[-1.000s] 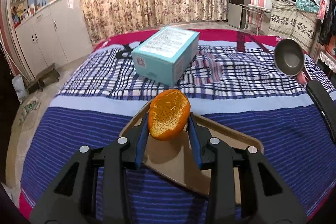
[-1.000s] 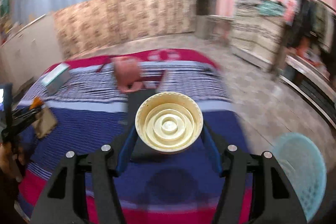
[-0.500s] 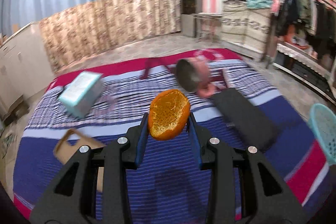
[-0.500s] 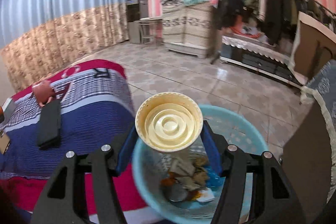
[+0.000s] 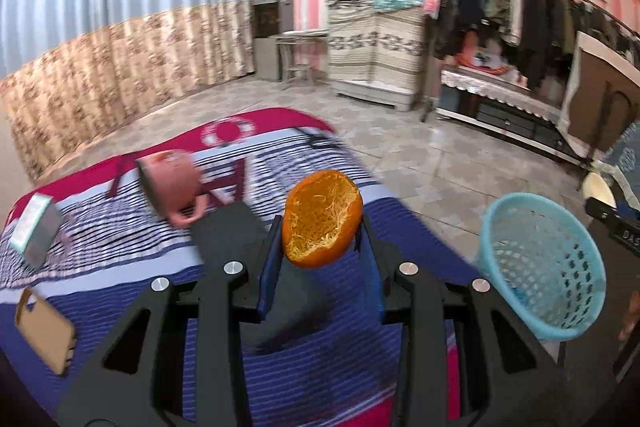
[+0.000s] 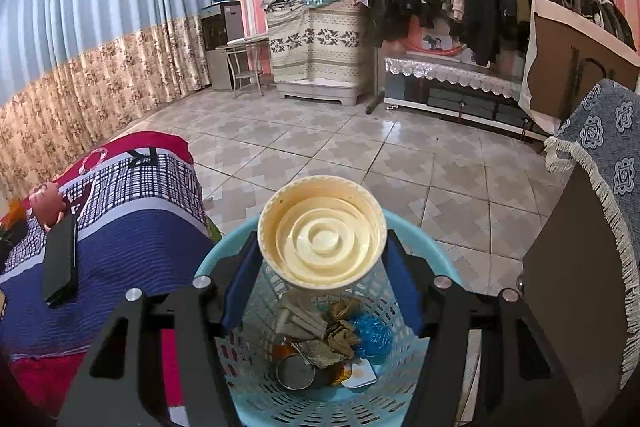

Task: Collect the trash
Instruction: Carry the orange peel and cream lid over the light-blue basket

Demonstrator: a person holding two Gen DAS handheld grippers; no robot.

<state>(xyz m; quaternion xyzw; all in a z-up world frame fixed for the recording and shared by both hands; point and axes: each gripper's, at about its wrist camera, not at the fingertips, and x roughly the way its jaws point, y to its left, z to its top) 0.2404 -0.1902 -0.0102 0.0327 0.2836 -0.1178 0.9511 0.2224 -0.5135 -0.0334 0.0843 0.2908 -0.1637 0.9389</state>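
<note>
My left gripper (image 5: 319,247) is shut on a hollow orange peel half (image 5: 322,219), held above the blue striped bed cover (image 5: 120,267). The light blue mesh waste basket (image 5: 544,267) stands to its right, off the bed's edge. My right gripper (image 6: 322,259) is shut on a cream paper cup (image 6: 322,231), its open mouth facing the camera, directly over the same basket (image 6: 430,247). Several scraps (image 6: 328,331) lie inside the basket: crumpled wrappers, a blue bag, a round tin. The cup (image 5: 598,189) also shows small at the far right in the left wrist view.
On the bed lie a pink mug (image 5: 172,187), a black flat case (image 5: 236,239), a teal box (image 5: 34,231) and a brown cardboard piece (image 5: 44,327). A dark wooden cabinet with a blue fringed cloth (image 6: 592,227) stands right of the basket. Tiled floor (image 6: 360,147) lies beyond.
Both grippers swung right, away from the bed's middle. The right one came over the basket with the cup; the left one brought the basket into its view, still holding the peel.
</note>
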